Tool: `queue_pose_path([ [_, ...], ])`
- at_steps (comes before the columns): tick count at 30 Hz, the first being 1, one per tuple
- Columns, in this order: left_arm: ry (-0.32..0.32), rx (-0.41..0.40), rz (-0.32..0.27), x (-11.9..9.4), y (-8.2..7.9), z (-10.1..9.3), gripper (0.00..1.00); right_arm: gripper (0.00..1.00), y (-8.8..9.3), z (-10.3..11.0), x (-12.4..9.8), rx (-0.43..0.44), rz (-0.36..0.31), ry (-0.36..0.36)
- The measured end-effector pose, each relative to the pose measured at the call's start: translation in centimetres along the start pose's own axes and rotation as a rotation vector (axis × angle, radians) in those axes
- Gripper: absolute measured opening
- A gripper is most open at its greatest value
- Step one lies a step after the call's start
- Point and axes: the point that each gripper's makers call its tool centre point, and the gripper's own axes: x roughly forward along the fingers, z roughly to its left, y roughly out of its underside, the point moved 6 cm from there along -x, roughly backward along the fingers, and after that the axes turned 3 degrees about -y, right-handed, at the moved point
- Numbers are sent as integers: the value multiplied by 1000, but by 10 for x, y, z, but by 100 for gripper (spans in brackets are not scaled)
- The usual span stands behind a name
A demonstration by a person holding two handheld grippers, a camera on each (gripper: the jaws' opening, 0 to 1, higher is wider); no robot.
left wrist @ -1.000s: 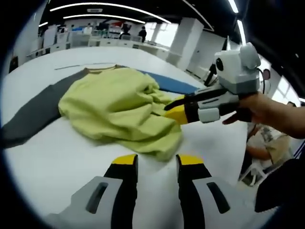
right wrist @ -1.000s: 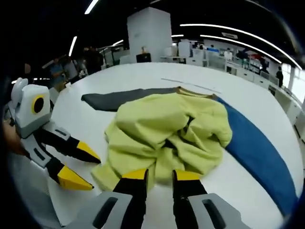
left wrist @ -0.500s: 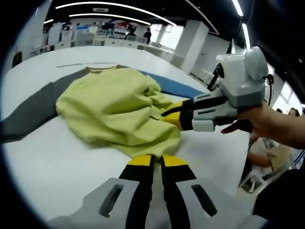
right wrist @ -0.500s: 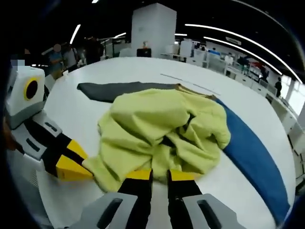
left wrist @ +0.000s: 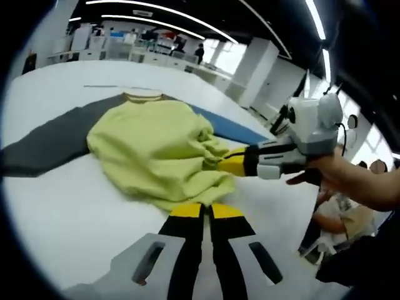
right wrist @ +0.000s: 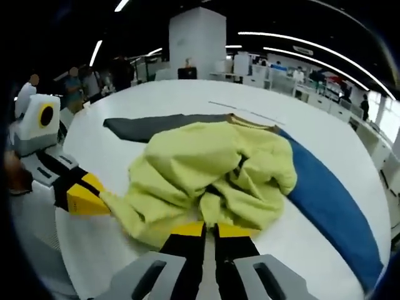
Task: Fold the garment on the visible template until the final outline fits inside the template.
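Garment: a yellow-green top (left wrist: 156,150) lies crumpled in a heap on the white worktop (left wrist: 62,206), with a grey sleeve (left wrist: 44,147) and a blue sleeve (right wrist: 331,206) stretched out flat to either side.
Left gripper: the left gripper (left wrist: 206,209) has its yellow tips pressed together, pinching the near hem of the garment.
Right gripper: the right gripper (right wrist: 209,229) is closed too, nipping the cloth edge at its own tips.
Left gripper view: shows the right gripper from the side, held in a person's hand (left wrist: 340,178).
Right gripper view: shows the left gripper tugging a corner outward, and the blue sleeve's full length.
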Motion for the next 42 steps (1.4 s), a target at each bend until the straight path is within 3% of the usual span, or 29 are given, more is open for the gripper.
queue_pose_path([
  [6,-42,-23,-13,-24,-8,17,0,0,-3,0,-16,-7,-8,-42],
  [12,-72,-98,-38,-47,-13,33,0,0,-5,-6,-38,-52,-16,-70],
  [21,-123,-128,-59,-73,-17,52,0,0,-3,-11,-67,-41,-33,-68],
  [32,-167,-162,-29,-100,-7,79,0,0,13,-12,-96,-29,7,-76],
  [42,-186,-188,33,-109,10,80,0,0,32,-12,-119,36,20,-77],
])
